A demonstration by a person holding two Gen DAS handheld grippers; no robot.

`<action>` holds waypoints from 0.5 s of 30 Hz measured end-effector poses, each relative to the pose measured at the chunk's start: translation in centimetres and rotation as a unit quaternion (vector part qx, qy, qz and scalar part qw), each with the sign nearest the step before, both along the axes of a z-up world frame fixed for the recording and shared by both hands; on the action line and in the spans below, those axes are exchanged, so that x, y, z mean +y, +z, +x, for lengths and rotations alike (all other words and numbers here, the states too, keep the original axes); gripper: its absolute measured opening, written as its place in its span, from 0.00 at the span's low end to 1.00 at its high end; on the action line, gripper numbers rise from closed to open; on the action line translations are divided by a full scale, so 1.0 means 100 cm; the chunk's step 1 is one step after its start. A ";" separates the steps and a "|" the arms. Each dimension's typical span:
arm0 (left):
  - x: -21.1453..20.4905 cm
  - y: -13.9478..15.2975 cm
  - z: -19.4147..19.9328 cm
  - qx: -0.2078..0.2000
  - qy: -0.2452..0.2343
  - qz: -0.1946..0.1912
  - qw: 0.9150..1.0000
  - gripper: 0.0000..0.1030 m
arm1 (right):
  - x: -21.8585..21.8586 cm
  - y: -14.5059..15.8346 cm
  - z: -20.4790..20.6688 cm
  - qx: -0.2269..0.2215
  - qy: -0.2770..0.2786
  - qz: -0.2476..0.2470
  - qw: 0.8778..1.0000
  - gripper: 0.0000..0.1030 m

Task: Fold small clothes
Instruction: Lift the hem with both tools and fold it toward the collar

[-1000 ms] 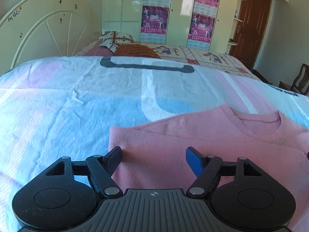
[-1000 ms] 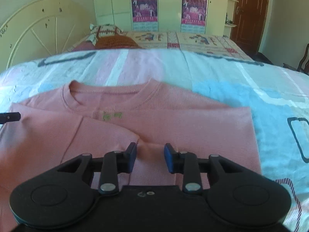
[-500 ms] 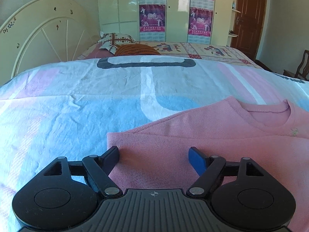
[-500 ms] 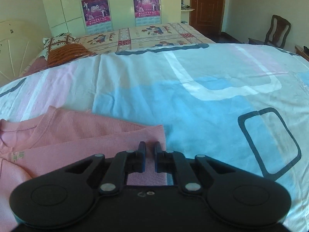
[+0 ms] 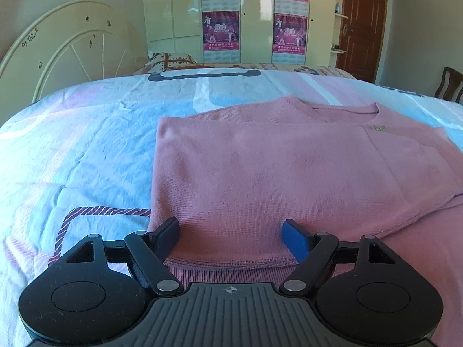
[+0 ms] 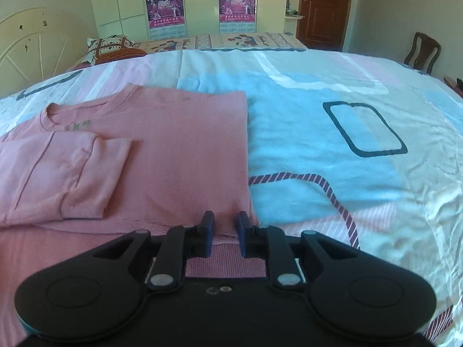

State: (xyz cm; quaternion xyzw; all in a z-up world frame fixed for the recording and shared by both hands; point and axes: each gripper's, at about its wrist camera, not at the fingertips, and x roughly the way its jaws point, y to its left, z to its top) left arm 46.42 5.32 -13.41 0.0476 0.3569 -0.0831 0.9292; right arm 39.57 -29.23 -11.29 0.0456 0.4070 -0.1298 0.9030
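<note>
A pink long-sleeved sweater (image 5: 275, 179) lies flat on the bed, sleeves folded in across its front, collar at the far side. My left gripper (image 5: 231, 234) is open, its fingers straddling the sweater's near left hem corner. In the right wrist view the sweater (image 6: 173, 150) fills the left half, with a folded sleeve cuff (image 6: 84, 190) on top. My right gripper (image 6: 225, 225) hangs over the near right hem corner, jaws a narrow gap apart with the pink hem showing between them; I cannot tell whether they pinch it.
The sweater rests on a bedsheet (image 6: 332, 150) patterned in blue, pink and white. A white headboard (image 5: 66, 55) stands at the left, pillows (image 6: 113, 47) and wardrobes behind. A brown door (image 5: 361, 23) and a wooden chair (image 6: 422, 52) are at the right.
Both grippers drew back from the sweater's upper corners to its near hem corners. The right jaws, nearly shut half a second ago, now stand slightly wider apart. The left stayed open.
</note>
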 end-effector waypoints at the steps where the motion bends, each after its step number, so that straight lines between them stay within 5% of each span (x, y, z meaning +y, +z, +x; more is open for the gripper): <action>1: 0.000 0.001 0.000 0.002 0.002 -0.001 1.000 0.75 | 0.002 0.001 0.000 0.001 0.000 -0.004 1.000 0.16; 5: -0.001 0.011 -0.006 -0.003 -0.002 -0.004 1.000 0.75 | 0.017 0.020 -0.006 -0.038 -0.001 0.014 0.999 0.25; 9: 0.000 0.008 -0.014 0.003 0.010 -0.003 1.000 0.75 | 0.058 0.029 0.008 -0.061 0.059 0.046 0.995 0.25; 12: 0.002 0.008 -0.021 0.000 0.010 0.002 1.000 0.75 | 0.093 0.022 0.025 -0.054 0.108 0.055 0.991 0.23; 15: 0.006 0.005 -0.020 0.009 0.002 0.005 1.000 0.75 | 0.111 0.002 0.039 0.006 0.114 0.033 0.993 0.22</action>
